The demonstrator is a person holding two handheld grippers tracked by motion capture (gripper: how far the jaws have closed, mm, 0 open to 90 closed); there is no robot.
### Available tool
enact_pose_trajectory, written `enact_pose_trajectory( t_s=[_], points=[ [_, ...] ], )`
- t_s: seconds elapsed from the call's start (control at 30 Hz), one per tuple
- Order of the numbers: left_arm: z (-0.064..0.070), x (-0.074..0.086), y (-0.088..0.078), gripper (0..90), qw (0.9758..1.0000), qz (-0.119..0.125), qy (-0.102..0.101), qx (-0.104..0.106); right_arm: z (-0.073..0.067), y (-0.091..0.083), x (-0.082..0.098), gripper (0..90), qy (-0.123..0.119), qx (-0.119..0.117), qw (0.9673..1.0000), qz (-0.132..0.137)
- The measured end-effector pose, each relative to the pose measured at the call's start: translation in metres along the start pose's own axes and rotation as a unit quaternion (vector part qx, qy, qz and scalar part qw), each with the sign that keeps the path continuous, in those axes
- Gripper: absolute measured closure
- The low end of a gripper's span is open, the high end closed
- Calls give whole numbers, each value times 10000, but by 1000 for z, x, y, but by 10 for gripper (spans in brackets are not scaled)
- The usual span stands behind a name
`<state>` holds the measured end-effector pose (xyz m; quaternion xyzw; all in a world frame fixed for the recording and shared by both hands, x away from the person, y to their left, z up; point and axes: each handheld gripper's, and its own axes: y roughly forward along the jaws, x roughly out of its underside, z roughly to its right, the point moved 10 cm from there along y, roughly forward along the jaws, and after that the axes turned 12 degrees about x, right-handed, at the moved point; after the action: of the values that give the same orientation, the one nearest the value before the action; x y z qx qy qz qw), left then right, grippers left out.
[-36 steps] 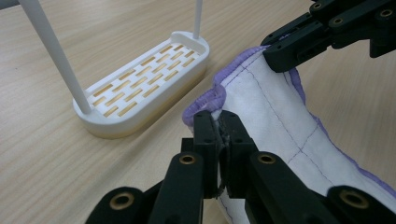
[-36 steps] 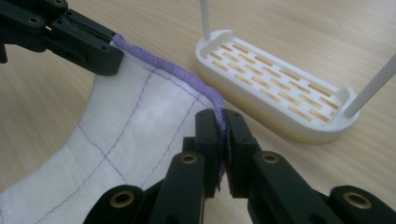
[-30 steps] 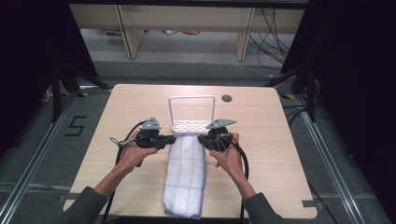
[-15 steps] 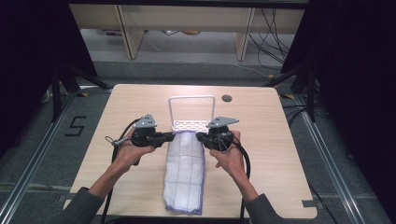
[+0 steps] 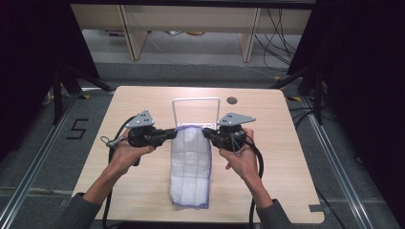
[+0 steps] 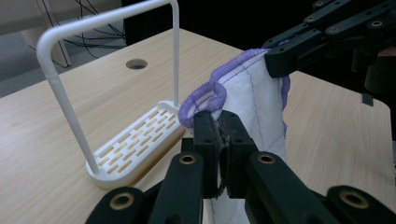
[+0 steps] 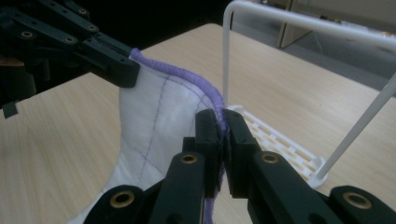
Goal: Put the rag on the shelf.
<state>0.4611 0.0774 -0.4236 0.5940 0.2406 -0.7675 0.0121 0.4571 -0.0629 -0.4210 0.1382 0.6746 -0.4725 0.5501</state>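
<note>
From the high view, I hold my left gripper (image 5: 168, 134) and my right gripper (image 5: 208, 133) each pinched on a far corner of the white cloth (image 5: 191, 164), just on my side of the white rack (image 5: 196, 106); the cloth's far edge is lifted between them while its near end lies flat on the wooden table (image 5: 286, 157), trailing away from the rack toward me. I judge the pick-up done and the draping over the rack's bar not yet begun. Around the table are grey floor, dark curtains and, beyond the rack, pale furniture legs with cables. In the left gripper view, my jaws are pressed together on the cloth (image 6: 252, 102) beside its purple hanging loop (image 6: 205, 99), with the rack (image 6: 135, 135) just beyond and the cable hole (image 6: 136, 64) behind it. In the right gripper view, my jaws clamp the purple-edged hem of the cloth (image 7: 161, 116), the rack (image 7: 280, 135) standing close beyond.
</note>
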Motion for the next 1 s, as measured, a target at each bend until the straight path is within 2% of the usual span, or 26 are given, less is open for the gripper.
enact_pose_trajectory(
  t_s=[0.03,0.07,0.1,0.17,0.2,0.27,0.3,0.33,0.37,0.43,0.67,0.77,0.8,0.9,1.0],
  points=[
    [0,-3,-1,861,10000,22,15,25,0,-3,-3,863,90,-17,10000,3],
    [1,-7,-2,862,10000,13,12,8,1,-2,-7,863,-39,-65,9999,142],
    [1,-9,-3,861,10000,18,26,27,2,-6,-8,863,62,-7,9999,79],
    [3,-17,-4,861,10000,28,91,29,4,-9,-13,863,52,27,9999,114],
    [3,-21,-4,862,9999,47,95,7,7,-10,-17,863,-26,30,9998,194],
    [4,-29,-4,862,9998,98,151,3,7,-14,-20,864,69,60,9998,151],
    [4,-32,-5,862,9998,99,156,-29,9,-16,-25,863,30,84,9997,216],
    [4,-37,-6,862,9998,124,174,-44,11,-16,-29,864,-115,97,9994,310],
    [3,-40,-7,862,9997,146,176,-57,10,-19,-33,864,-49,103,9995,298],
    [3,-48,-9,863,9996,190,183,-83,12,-21,-41,864,-121,149,9991,378],
    [2,-78,-17,863,9987,302,337,-227,23,-28,-76,864,-120,308,9976,600],
    [-3,-89,-18,863,9984,355,323,-294,27,-27,-88,864,-130,340,9970,684],
    [-6,-93,-18,863,9981,382,321,-357,28,-27,-91,864,-68,369,9970,680],
    [-13,-100,-18,863,9978,414,291,-438,35,-24,-102,864,-121,437,9961,756],
    [-21,-108,-17,863,9974,450,266,-501,41,-20,-109,864,-21,462,9958,788]
  ],
)
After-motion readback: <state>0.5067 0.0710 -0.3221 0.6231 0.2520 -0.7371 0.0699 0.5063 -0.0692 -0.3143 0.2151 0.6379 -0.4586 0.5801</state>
